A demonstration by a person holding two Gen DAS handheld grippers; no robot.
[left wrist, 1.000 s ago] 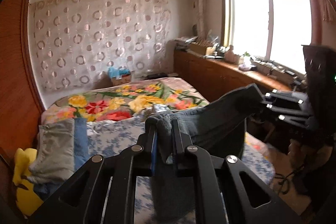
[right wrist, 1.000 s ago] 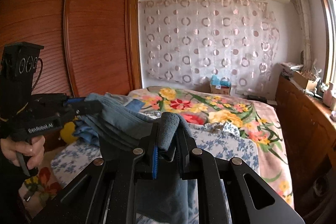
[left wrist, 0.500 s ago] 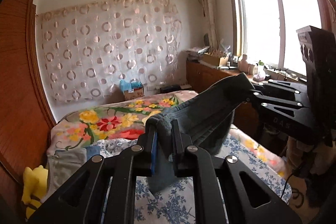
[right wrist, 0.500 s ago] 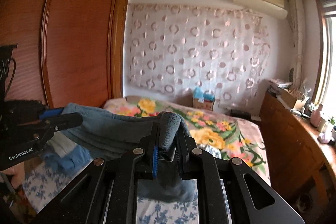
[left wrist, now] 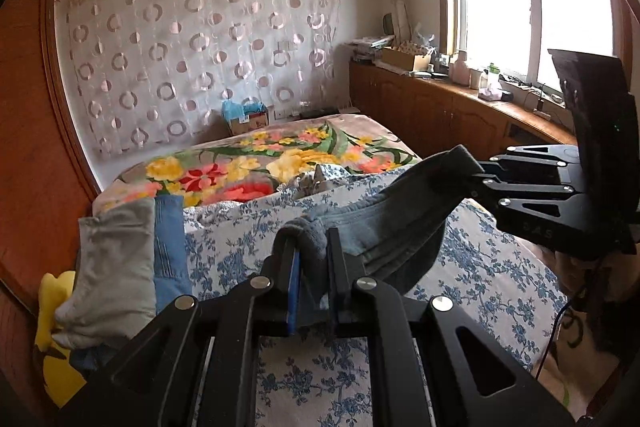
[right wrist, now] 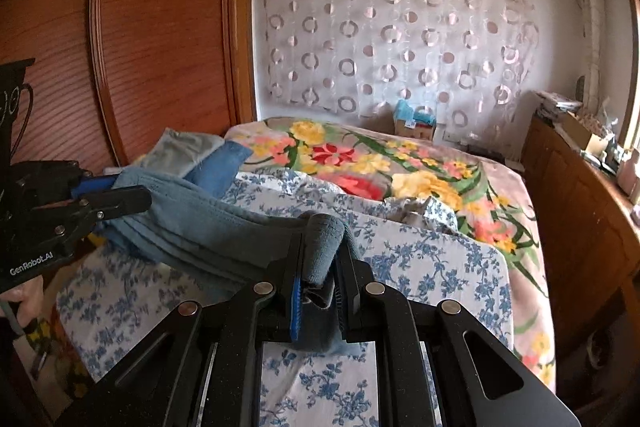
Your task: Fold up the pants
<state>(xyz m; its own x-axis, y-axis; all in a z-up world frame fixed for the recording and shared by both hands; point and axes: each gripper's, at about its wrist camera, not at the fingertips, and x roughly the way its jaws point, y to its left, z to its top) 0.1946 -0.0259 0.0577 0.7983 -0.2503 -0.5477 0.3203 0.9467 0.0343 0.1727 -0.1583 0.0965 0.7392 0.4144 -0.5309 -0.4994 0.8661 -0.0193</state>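
Grey-blue pants (left wrist: 384, 223) hang stretched between my two grippers above the blue-flowered sheet (left wrist: 480, 267). My left gripper (left wrist: 312, 247) is shut on one end of the pants. My right gripper (right wrist: 320, 247) is shut on the other end. In the left wrist view the right gripper (left wrist: 480, 175) shows at the right, clamping the cloth. In the right wrist view the pants (right wrist: 192, 215) run left to the left gripper (right wrist: 120, 191). The lower part of the pants hangs behind the fingers, hidden.
Folded grey and blue clothes (left wrist: 120, 255) lie at the bed's left side, by a yellow toy (left wrist: 52, 311). A floral blanket (left wrist: 248, 167) covers the far bed. A wooden wardrobe (right wrist: 140, 27) stands left, a wooden cabinet (left wrist: 460, 115) under the window right.
Both grippers rose with the pants half a second ago and have now come down toward the bed. Both stay shut on the cloth.
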